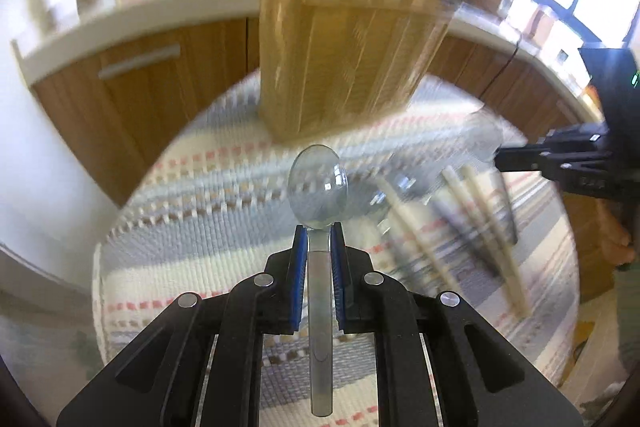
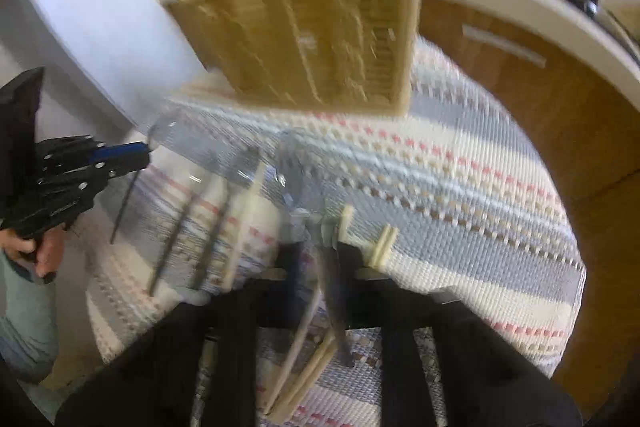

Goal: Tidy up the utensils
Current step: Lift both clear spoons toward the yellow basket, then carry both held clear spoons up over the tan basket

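My left gripper (image 1: pixel 319 231) is shut on the handle of a clear plastic spoon (image 1: pixel 318 187), bowl forward, held above the striped mat (image 1: pixel 208 195). A wooden utensil holder (image 1: pixel 344 67) stands at the mat's far end with chopsticks poking out of it. Loose chopsticks (image 1: pixel 476 211) and dark-handled utensils lie on the mat to the right. In the blurred right wrist view, my right gripper (image 2: pixel 320 251) is shut on a clear plastic utensil (image 2: pixel 296 163) with a dark handle. The left gripper (image 2: pixel 120 155) shows at the left and the wooden holder (image 2: pixel 316 35) ahead.
The round table is covered by the striped mat (image 2: pixel 460 195). Behind it runs a white counter (image 1: pixel 132 15) with wooden cabinets (image 1: pixel 152 83), a bottle and a dark pan. The right gripper's body (image 1: pixel 580 163) enters from the right.
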`<control>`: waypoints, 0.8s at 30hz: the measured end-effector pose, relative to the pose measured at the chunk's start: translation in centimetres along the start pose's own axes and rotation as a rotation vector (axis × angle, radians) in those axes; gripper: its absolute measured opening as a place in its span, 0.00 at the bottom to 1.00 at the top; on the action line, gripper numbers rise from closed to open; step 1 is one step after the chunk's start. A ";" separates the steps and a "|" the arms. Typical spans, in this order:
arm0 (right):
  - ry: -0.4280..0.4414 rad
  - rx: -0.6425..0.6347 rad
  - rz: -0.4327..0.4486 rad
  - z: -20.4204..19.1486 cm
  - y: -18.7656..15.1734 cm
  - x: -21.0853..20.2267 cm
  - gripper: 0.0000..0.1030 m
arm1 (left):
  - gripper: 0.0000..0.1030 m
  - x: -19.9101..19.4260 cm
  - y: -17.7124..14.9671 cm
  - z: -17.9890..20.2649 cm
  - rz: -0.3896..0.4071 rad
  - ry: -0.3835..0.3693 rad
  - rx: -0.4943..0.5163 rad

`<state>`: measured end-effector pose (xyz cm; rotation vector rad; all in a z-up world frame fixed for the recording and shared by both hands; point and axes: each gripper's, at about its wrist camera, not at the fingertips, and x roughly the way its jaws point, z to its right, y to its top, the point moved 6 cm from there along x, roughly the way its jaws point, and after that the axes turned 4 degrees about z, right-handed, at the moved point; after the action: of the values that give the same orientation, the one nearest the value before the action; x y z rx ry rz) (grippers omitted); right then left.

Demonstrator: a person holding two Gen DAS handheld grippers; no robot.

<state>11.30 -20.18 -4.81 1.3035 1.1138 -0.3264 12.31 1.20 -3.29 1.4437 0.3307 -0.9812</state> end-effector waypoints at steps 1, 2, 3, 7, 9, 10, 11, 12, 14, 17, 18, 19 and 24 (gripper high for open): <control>-0.007 -0.017 0.061 0.0 0.3 -1.2 0.01 | 0.09 -0.8 0.4 0.2 0.030 -0.013 0.001; -0.002 -0.041 0.136 -0.4 0.5 -2.7 0.01 | 0.09 -2.0 1.0 0.5 0.072 -0.037 0.000; 0.020 -0.046 0.176 -0.5 0.9 -3.4 0.01 | 0.09 -3.1 1.7 0.8 0.112 -0.054 -0.002; 0.058 -0.066 0.225 -0.9 2.1 -4.7 0.02 | 0.10 -5.2 3.5 1.5 0.178 -0.064 0.008; 0.068 -0.069 0.188 -0.6 2.2 -4.1 0.03 | 0.10 -5.4 3.5 1.9 0.189 -0.071 0.009; 0.059 -0.066 0.148 -0.5 2.4 -3.3 0.07 | 0.10 -5.4 3.5 1.7 0.188 -0.070 0.006; 0.051 -0.068 0.110 -0.9 2.7 -2.6 0.12 | 0.10 -5.3 3.4 1.6 0.186 -0.067 0.003; 0.049 -0.072 0.090 -0.9 2.9 -2.0 0.14 | 0.10 -4.9 3.3 1.4 0.180 -0.064 -0.005; 0.063 -0.074 0.039 -1.1 2.5 -0.2 0.32 | 0.10 -4.1 3.1 0.8 0.166 -0.070 -0.031; 0.090 -0.033 0.010 -0.6 1.9 2.0 0.48 | 0.10 -3.5 2.6 0.3 0.150 -0.069 -0.047; 0.089 -0.008 -0.008 -0.2 2.0 2.6 0.48 | 0.10 -3.3 2.6 0.1 0.146 -0.069 -0.048; 0.075 0.025 -0.036 0.5 2.0 3.1 0.48 | 0.10 -3.3 2.6 0.0 0.144 -0.069 -0.049; 0.088 0.050 -0.111 0.4 1.9 4.8 0.48 | 0.10 -2.8 2.8 -0.6 0.146 -0.081 -0.056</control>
<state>15.24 -18.13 -7.56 1.3133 1.2622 -0.3842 12.89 2.26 0.54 1.3541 0.1888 -0.9024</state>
